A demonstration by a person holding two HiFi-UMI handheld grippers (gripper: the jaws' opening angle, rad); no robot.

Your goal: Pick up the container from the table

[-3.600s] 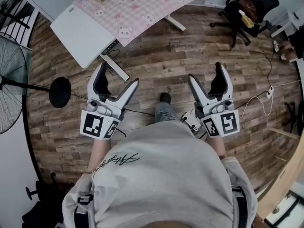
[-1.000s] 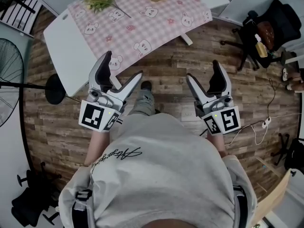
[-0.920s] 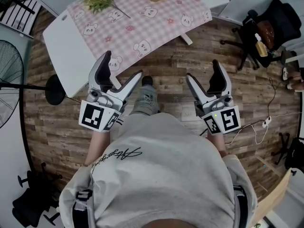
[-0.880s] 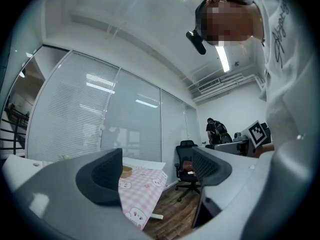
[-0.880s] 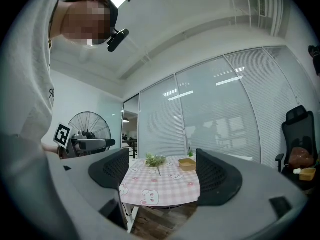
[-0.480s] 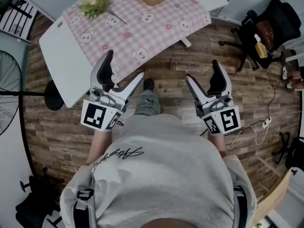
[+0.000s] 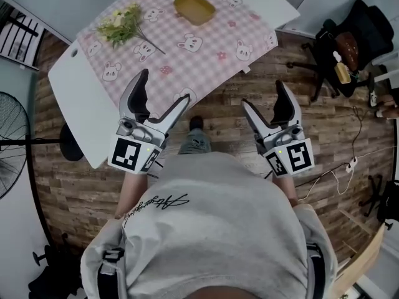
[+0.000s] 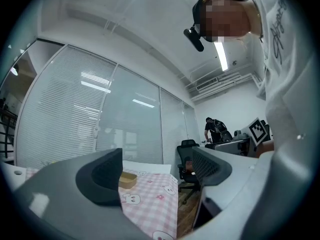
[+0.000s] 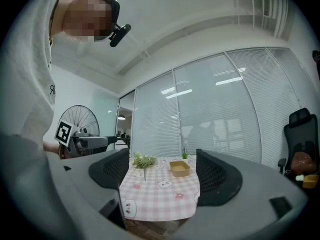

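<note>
The surface point(image 7: 75, 86) carries a checked cloth point(image 7: 206, 42). On the cloth, a flower sprig point(image 7: 121, 27) lies to the left and the container point(image 7: 194, 9), a shallow yellow tray, sits at the far side. The left hand-held gripper point(image 7: 164, 87) is released, its jaws spread and empty, at the near edge. The right hand-held gripper point(image 7: 263, 95) is also released and empty, above the floor point(image 7: 218, 114).
</note>
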